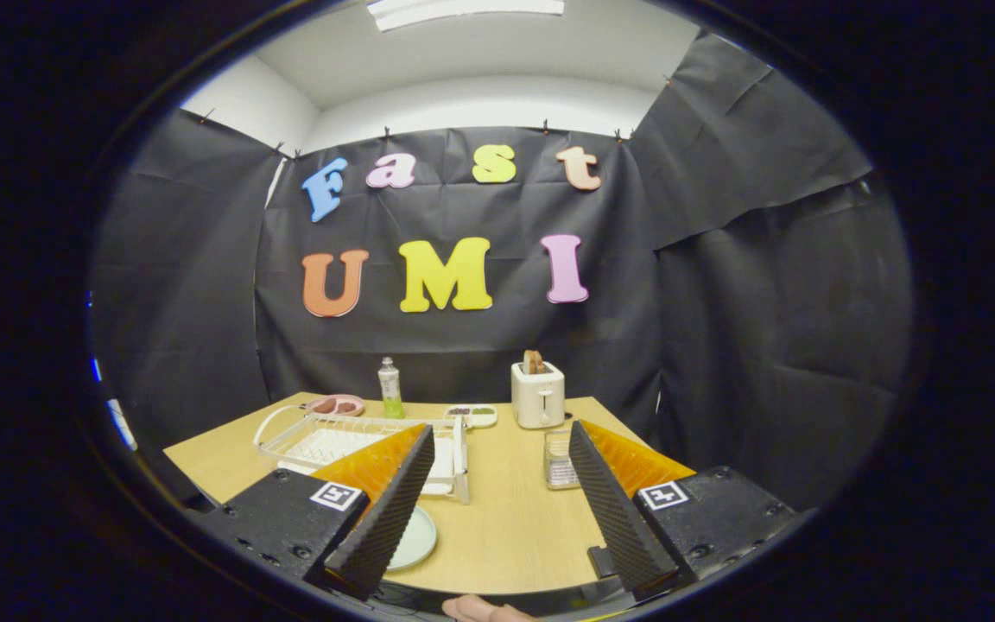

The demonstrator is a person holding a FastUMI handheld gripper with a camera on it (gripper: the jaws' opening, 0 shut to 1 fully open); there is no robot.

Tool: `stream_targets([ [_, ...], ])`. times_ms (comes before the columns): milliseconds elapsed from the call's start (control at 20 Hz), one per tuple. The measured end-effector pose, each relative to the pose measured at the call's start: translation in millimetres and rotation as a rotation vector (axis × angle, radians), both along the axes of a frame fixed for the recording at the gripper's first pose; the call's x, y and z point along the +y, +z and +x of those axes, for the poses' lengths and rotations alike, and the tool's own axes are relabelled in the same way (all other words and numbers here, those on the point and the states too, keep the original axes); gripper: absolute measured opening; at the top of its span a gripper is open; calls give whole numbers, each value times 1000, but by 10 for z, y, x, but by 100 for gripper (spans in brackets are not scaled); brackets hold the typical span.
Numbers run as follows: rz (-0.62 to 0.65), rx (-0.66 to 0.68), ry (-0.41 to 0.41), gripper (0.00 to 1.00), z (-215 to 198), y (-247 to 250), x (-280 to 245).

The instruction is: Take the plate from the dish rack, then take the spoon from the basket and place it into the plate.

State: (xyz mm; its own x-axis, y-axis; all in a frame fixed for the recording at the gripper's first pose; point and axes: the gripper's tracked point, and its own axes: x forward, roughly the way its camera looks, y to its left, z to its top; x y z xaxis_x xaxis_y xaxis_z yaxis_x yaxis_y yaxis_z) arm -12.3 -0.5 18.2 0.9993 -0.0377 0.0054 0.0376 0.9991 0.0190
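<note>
On wooden desk [506, 518]: plate [415, 540] at near edge, half hidden behind spread, empty gripper [497, 492]; basket [560, 462] contents unclear; dish rack [351, 436] behind.

The gripper [493, 484] hung open above the table [506, 527]; the plate [415, 537] lay beside its left finger, the basket [558, 462] near its right.

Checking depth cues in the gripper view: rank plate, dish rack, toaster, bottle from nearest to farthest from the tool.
The tool is open, holding nothing.
1. Plate: on the table beside the left finger, partly behind it.
2. Dish rack: beyond the plate, left side.
3. Toaster and bottle: both at the table's far edge, too close to call.
</note>
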Motion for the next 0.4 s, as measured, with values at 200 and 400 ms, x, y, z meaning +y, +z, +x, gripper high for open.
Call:
stream_targets([
  [200, 27, 14, 14, 100, 12, -29, 8],
  [400, 37, 24, 12, 100, 20, -44, -29],
])
